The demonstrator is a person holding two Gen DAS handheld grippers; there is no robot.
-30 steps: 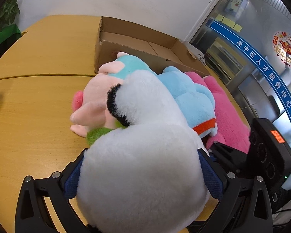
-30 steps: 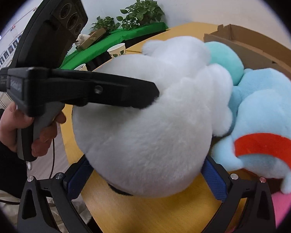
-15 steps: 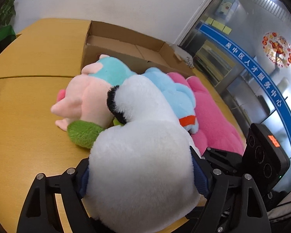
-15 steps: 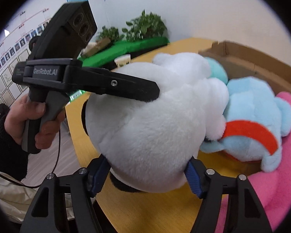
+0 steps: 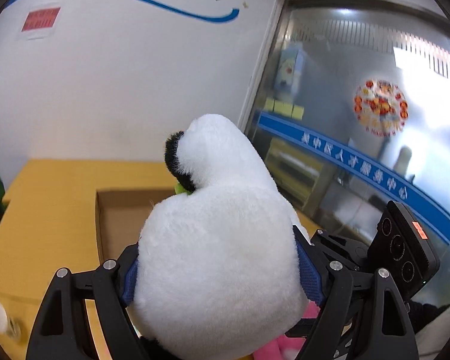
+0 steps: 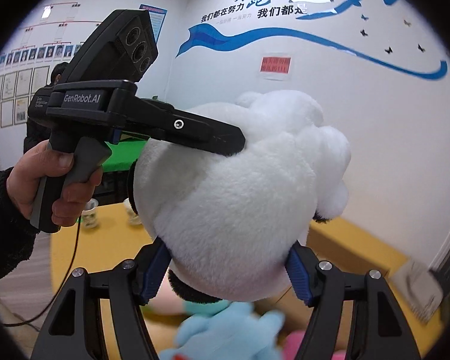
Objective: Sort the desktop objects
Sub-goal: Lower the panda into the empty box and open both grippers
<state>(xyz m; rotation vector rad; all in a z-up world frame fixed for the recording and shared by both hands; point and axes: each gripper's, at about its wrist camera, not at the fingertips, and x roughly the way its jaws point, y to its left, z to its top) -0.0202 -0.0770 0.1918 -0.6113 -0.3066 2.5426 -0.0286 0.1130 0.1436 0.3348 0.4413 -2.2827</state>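
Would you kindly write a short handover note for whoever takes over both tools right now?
Left tool: shut on the white plush toy, pads pressing its sides.
Right tool: shut on the same white plush toy, gripping it from another side.
The toy is held in the air by both tools, above the wooden table. The open cardboard box sits on the table just beyond it and looks empty where visible.
Light blue plush and pink plush lie below, not yet sorted.
Left to do: probably lower the white toy into the box, release, then handle the others.
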